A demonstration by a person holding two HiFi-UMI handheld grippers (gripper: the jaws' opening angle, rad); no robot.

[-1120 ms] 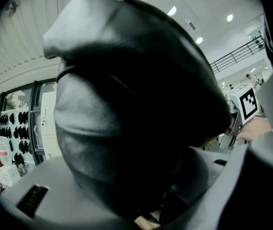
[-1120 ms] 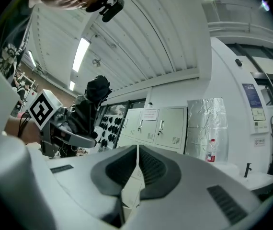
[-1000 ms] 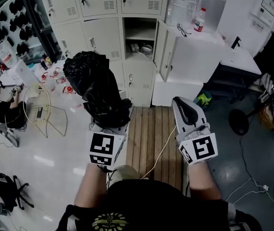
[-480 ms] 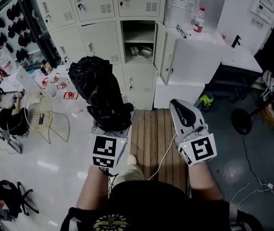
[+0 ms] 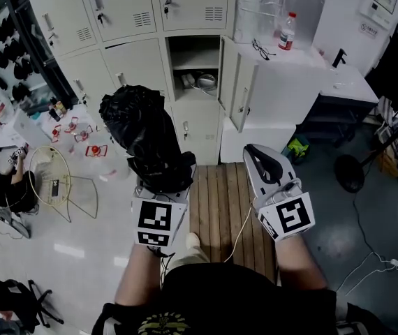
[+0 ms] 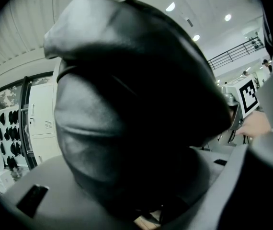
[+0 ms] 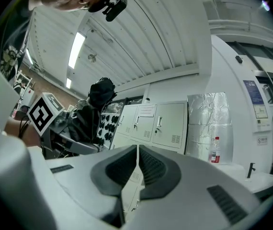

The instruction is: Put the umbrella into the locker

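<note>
Head view. The left tongs (image 5: 159, 185) are clamping the black umbrella (image 5: 142, 128). Its folded fabric is bunching up out of them toward 11 o'clock, over the pale floor.

Left gripper view. The umbrella (image 6: 131, 109) is filling nearly the whole frame. It is sitting between the two grey jaws, which are pressing on its lower end from 7 and 4 o'clock. The jaws are standing partway apart around the bundle.

The right tongs (image 5: 265, 160) are carrying nothing. In the right gripper view the right tongs (image 7: 135, 169) are showing both ribbed pads closed together, with only a thin seam between them. From that camera the umbrella (image 7: 99, 97) is appearing at 9 o'clock.

Locker (image 5: 194, 65): one compartment is standing open at 12 o'clock of the head view, and its door (image 5: 235, 82) is hanging out to the right. Small items are lying on its lower shelf, too small to name. The umbrella is sitting outside the locker, well apart from the opening, at its 7 o'clock.

A slatted wooden platform (image 5: 216, 197) is lying on the floor between the two tongs, running toward the locker bank. A white counter (image 5: 293, 65) is standing at 1 o'clock, carrying a water bottle (image 5: 287, 30) and glasses (image 5: 260, 47). A person (image 5: 3, 180) is sitting at 9 o'clock.
</note>
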